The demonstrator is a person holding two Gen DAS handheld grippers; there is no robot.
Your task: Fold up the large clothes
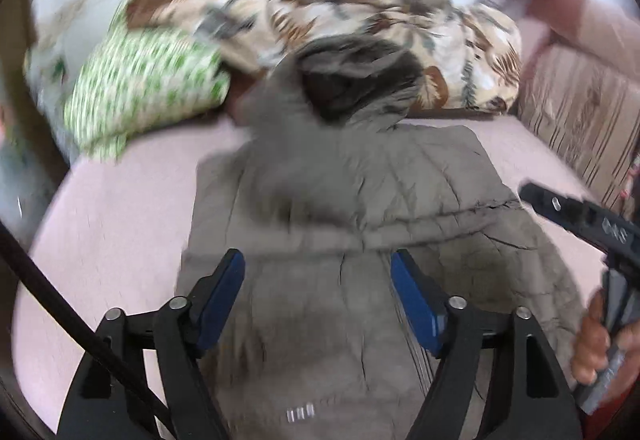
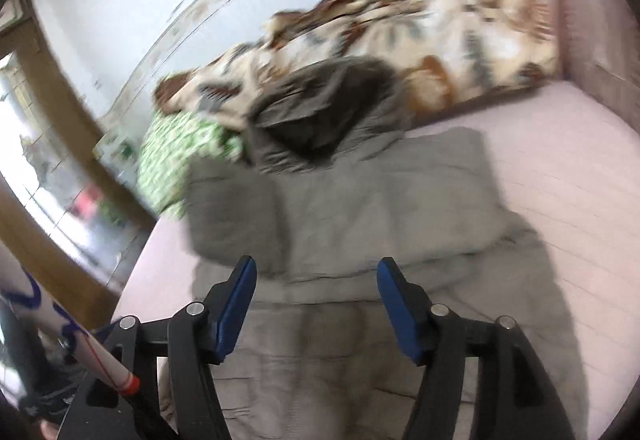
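We see the grey hooded coat [image 1: 360,208] spread at centre frame on the pink bed [image 1: 120,208], with our left tool [image 1: 318,272] and right tool [image 2: 316,276] both apart, gripping nothing.

grey padded hooded coat [image 1: 400,192] flat on bed (sleeves folded in)

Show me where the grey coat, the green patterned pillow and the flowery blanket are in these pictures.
grey coat [image 1: 420,180]: left wrist view, on its folded quilted body.
green patterned pillow [image 1: 148,80]: left wrist view, middle of its top face.
flowery blanket [image 2: 460,24]: right wrist view, on the heaped middle.
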